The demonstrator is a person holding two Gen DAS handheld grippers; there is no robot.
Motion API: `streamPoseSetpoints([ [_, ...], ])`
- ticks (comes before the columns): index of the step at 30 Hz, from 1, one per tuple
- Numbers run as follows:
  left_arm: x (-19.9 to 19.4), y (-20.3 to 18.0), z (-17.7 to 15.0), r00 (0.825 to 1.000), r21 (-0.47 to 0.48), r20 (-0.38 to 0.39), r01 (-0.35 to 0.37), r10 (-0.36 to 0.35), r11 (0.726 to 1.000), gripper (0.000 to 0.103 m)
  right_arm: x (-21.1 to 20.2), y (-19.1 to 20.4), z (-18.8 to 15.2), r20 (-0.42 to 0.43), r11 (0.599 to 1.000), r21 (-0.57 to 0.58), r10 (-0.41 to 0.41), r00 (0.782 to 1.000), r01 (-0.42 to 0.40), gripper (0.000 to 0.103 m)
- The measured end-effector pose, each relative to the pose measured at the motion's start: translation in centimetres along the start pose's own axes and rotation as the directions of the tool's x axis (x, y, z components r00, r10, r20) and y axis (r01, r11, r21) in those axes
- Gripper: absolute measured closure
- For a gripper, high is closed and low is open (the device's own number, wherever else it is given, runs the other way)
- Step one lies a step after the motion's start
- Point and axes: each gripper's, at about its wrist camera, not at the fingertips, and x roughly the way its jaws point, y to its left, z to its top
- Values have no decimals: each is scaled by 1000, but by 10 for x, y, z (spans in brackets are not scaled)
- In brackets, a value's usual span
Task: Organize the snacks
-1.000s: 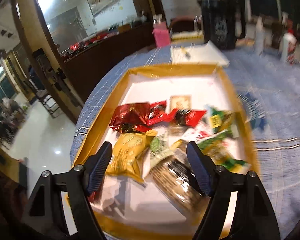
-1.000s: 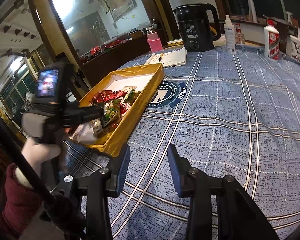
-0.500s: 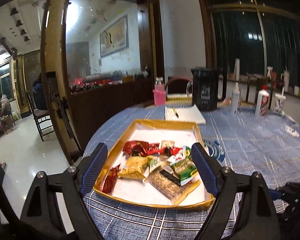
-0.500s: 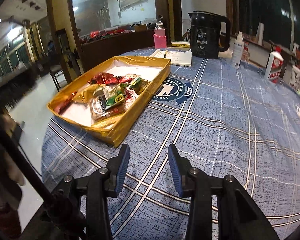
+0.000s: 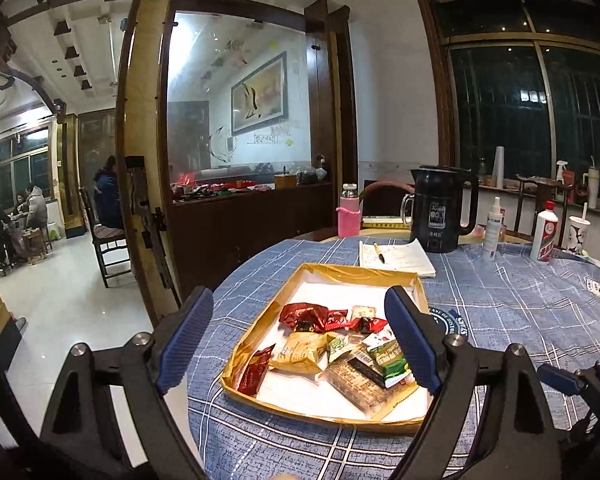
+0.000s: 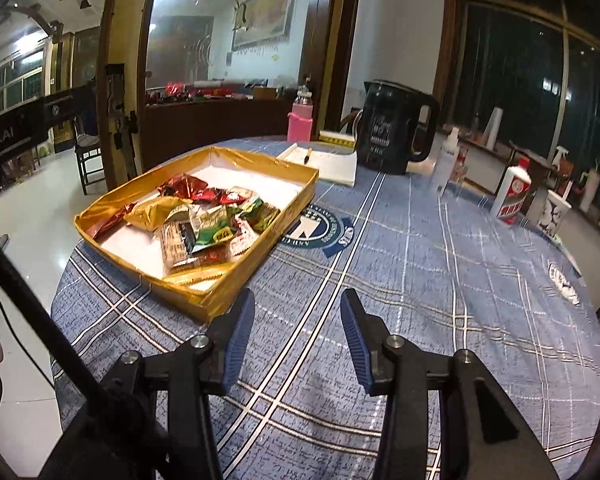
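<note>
A gold tray (image 5: 320, 418) with a white floor sits at the left of the blue checked tablecloth. Loose snacks lie in it: red foil packets (image 5: 304, 316), a yellow packet (image 5: 300, 354), green packets (image 5: 388, 356), a brown clear-wrapped bar (image 5: 352, 380) and a dark red sachet (image 5: 256, 368). My left gripper (image 5: 298, 296) hangs back from the tray's near end, open wide and empty. In the right wrist view the tray (image 6: 172, 288) lies ahead to the left with its yellow packet (image 6: 156, 212). My right gripper (image 6: 297, 296) hovers over bare cloth, its jaws opening with nothing between them.
Behind the tray lie a notebook with a pen (image 5: 396, 256), a black kettle (image 5: 440, 208) and a pink bottle (image 5: 348, 216). A spray bottle (image 5: 492, 232), a white liquor bottle (image 5: 546, 232) and a paper cup (image 5: 578, 234) stand at the far right. The table's round edge (image 6: 60, 288) drops off left of the tray.
My left gripper drew back and up from just over the snacks, and its jaws spread wider. The right gripper rolled more level and its jaws parted a little.
</note>
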Motion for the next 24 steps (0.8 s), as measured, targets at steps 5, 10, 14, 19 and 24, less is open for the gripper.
streamPoseSetpoints([
  [5, 9, 4, 0, 994, -40, -87, 64, -67, 997, 15, 4, 2, 0, -17, 1000, -12, 15, 1000, -15, 57],
  [10, 13, 11, 2, 988, -85, -121, 83, -92, 993, 13, 6, 7, -3, -52, 999, -18, 48, 998, -49, 56],
  [14, 20, 14, -3, 982, -115, -157, 83, -101, 990, 12, 9, 8, -5, -85, 998, -13, 61, 995, -62, 55],
  [19, 25, 9, -10, 980, -86, -183, 66, -81, 994, 12, 12, 8, -8, -118, 998, -8, 57, 991, -59, 54],
  [24, 28, 5, -14, 978, -70, -198, 56, -69, 996, 12, 18, 5, -10, -152, 999, 4, 53, 987, -53, 54],
])
